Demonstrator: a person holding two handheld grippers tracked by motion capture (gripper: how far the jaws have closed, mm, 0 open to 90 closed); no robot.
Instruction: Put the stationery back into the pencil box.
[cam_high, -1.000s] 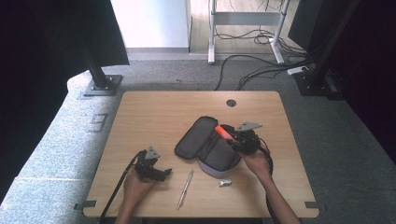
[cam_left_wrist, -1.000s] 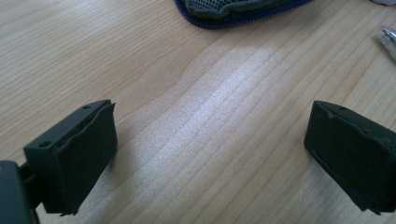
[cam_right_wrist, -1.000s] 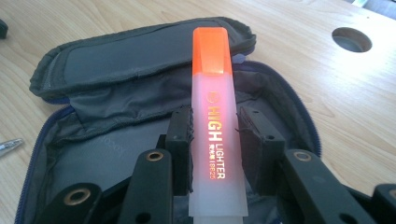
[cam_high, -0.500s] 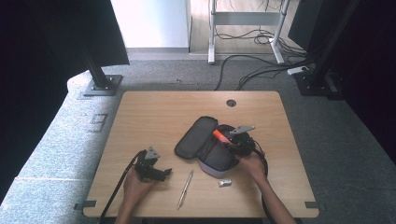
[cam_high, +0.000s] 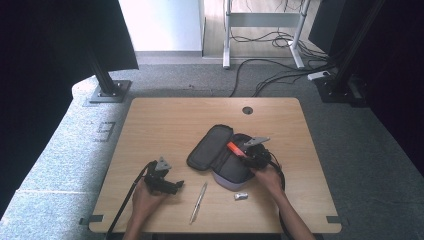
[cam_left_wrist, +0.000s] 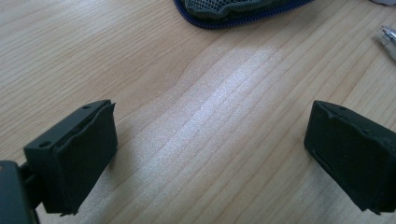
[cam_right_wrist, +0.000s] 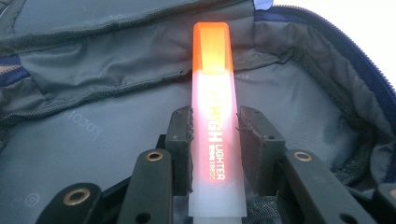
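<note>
An orange highlighter (cam_right_wrist: 214, 116) was clamped between the two jaws of the right gripper (cam_right_wrist: 214, 140), its capped end pointing out ahead of them. Beyond and beneath the jaws lay the grey lining of an open pencil case (cam_right_wrist: 93, 116), so the highlighter was held over the case's inside. The left gripper (cam_left_wrist: 210, 149) was rested low over the table (cam_left_wrist: 210, 93) with its jaws spread wide and bare wood between them. Ahead of those jaws an edge of the case was seen, and to their right a pen (cam_left_wrist: 387, 39).
</note>
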